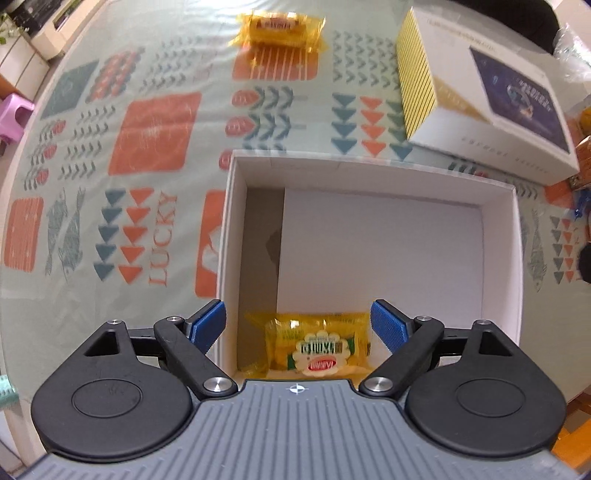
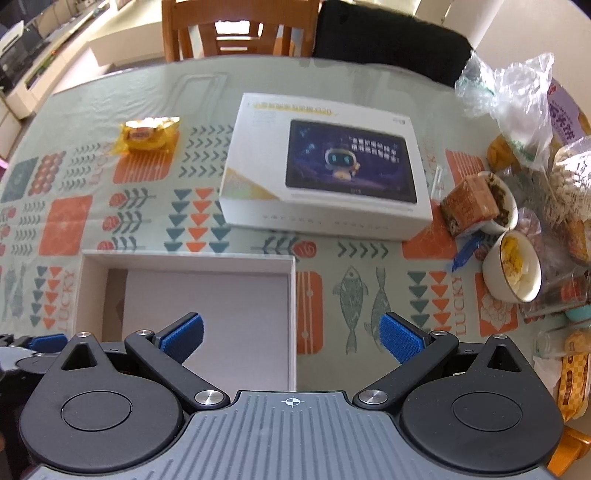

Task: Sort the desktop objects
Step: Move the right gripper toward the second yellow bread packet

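Left wrist view: left gripper (image 1: 298, 326) and right gripper (image 2: 291, 339) gape empty; 1 yellow snack packet (image 1: 317, 345) lies in white box (image 1: 369, 168), so lift clear before fetching the second packet (image 1: 279, 27).

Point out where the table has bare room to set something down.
Free: the cloth left of the open white box, below the yellow snack pack; also the strip between the open box and the tablet box. Crowded: the right edge, with bowls and bags.

The open white cardboard tray (image 2: 184, 264) is walled on 4 sides and reachable only from above. Clear patterned tablecloth (image 2: 129, 177) is seen to its left. The white tablet box (image 2: 325, 166) and 2 cream bowls (image 2: 511, 273) crowd the right.
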`<state>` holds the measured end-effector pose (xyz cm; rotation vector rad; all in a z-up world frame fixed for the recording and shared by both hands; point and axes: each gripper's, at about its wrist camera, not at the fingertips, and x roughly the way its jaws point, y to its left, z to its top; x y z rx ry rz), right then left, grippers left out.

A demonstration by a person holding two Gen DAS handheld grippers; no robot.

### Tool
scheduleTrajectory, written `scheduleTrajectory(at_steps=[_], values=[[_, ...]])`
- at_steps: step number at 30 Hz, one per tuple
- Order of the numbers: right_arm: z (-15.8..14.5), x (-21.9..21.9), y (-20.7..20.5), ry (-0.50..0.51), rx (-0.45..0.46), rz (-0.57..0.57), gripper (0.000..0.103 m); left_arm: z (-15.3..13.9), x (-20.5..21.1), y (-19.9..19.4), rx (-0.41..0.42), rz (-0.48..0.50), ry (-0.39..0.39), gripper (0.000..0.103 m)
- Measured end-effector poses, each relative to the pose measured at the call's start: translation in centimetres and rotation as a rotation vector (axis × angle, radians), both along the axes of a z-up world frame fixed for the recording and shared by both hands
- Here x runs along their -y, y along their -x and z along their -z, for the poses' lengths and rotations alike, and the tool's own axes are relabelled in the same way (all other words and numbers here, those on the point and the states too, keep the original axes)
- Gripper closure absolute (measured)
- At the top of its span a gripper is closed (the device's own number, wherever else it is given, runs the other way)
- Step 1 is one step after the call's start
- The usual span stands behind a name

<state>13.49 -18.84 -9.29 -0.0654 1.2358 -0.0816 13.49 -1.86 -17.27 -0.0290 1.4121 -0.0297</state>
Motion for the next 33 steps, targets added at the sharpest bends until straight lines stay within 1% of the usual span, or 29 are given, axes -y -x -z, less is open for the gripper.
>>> scheduleTrajectory(at_steps=[3,8,13,16,20,26,33], values=[[-0.1,-0.9,-1.0,0.011,0.033,-0.027,0.001,-0.9,-0.5,-1.0,0.038,0.009,0.009,0.0],[-0.2,-2.6,-3.1,0.048,0.083,-0.057,0.001,-2.1,-2.0,-3.1,0.073,0.003,0.01,0.0],[0.0,-4.2,-5.4,0.053,0.093,-0.054,0.001,-2.6,-4.4,-5.4,0.086,-0.026,0.023,0.0],[0.1,-5.2,-6.5,0.059,0.097,-0.057,0.001,-2.7,-5.6,-6.8,0.096,-0.027,0.022,0.0],[0.2,-6.5,-7.9,0.06,0.104,-0.057,0.001,-2.3,-7.3,-8.8,0.102,-0.026,0.006,0.0],[0.5,-8.7,-10.2,0.066,0.112,-0.072,0.001,-1.6,-9.7,-11.6,0.105,-0.035,0.007,0.0],[1.0,-11.3,-12.3,0.066,0.108,-0.091,0.001,0.2,-11.7,-14.3,0.082,-0.05,0.008,0.0]])
